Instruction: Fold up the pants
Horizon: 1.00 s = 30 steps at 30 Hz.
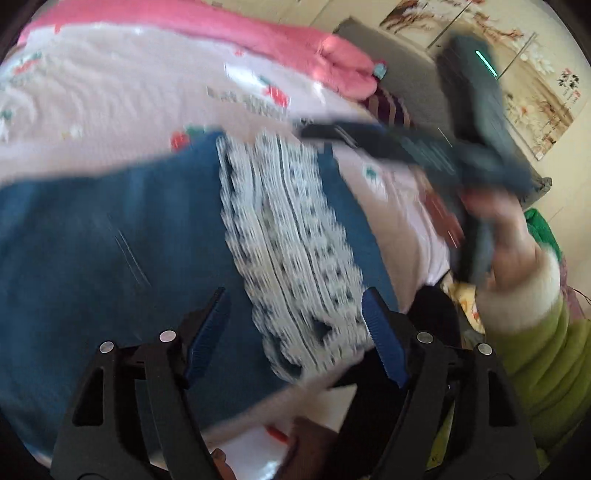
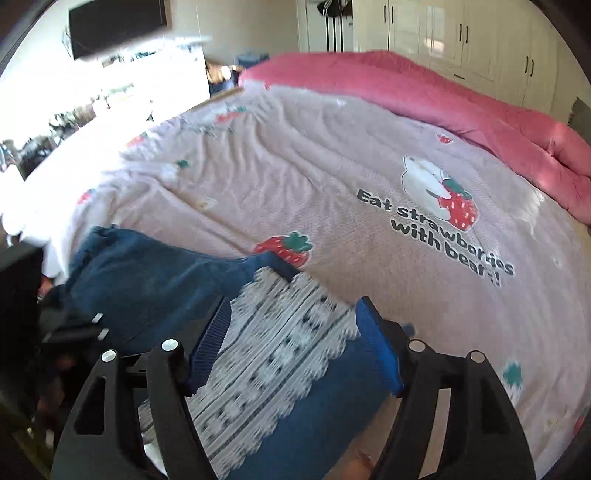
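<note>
Blue pants (image 1: 110, 236) with a white lace-patterned band (image 1: 295, 240) lie on the pink strawberry-print bedspread (image 1: 110, 103). My left gripper (image 1: 295, 332) is open, its blue pads (image 1: 380, 339) on either side of the lace band, just above the cloth. The right gripper (image 1: 369, 138) shows blurred in the left wrist view, held in a hand with a green sleeve, above the far edge of the pants. In the right wrist view the right gripper (image 2: 291, 343) is open over the pants (image 2: 147, 273) and their lace band (image 2: 277, 350).
A pink quilt (image 2: 443, 99) lies bunched along the far side of the bed (image 2: 332, 166). White wardrobes (image 2: 443, 29) stand behind it. A dark screen (image 2: 118, 26) hangs on the wall at left. Clutter lies past the bed's near edge (image 1: 461, 295).
</note>
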Motion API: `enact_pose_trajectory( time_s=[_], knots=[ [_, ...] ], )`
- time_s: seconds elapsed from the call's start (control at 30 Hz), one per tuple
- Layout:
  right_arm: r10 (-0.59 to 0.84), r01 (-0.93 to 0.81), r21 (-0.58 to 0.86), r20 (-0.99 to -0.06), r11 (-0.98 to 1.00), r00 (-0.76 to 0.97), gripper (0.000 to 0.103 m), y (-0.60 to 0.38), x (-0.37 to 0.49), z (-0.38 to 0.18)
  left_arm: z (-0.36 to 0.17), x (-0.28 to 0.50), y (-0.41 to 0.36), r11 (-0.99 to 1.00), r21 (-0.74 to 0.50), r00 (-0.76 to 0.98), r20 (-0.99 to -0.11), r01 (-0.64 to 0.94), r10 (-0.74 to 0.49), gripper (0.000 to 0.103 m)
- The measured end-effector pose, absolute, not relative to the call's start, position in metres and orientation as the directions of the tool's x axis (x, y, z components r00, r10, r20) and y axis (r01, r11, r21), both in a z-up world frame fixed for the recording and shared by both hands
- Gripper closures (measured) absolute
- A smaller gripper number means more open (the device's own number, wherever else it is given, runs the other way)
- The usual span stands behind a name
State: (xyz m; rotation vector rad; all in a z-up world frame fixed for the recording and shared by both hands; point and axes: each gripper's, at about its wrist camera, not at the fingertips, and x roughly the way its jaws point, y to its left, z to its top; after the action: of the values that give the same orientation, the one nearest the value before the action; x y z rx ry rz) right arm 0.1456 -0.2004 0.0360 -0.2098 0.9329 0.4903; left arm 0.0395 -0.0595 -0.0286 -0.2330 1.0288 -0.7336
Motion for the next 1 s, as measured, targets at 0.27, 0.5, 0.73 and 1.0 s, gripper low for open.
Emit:
enact_pose_trajectory(
  time_s=[0.27,0.5,0.73,1.0],
  knots=[
    [0.286,-0.526,0.058,-0.886,0.848,0.364,0.087,-0.188,0.175,-0.009,-0.048,0.031,-0.075,0.761,-0.507,0.264,-0.732,0.405,-0.628,0.049],
    [0.437,-0.542,0.176,-0.805,0.822,0.402,0.086,-0.177,0.166,0.016,-0.05,0.031,-0.071,0.761,-0.525,0.256,-0.731,0.382,-0.632,0.055],
    [0.353,-0.552,0.109,-0.865,0.827,0.358,0.052,-0.165,0.174,-0.007,-0.048,0.028,-0.072,0.77,-0.516,0.256,-0.741,0.375,-0.621,0.066],
    [0.257,-0.558,0.001,-0.888,0.83,0.38,0.081,-0.152,0.159,-0.012,-0.046,0.028,-0.075,0.773,-0.507,0.267,-0.74,0.381,-0.617,0.09]
  ],
)
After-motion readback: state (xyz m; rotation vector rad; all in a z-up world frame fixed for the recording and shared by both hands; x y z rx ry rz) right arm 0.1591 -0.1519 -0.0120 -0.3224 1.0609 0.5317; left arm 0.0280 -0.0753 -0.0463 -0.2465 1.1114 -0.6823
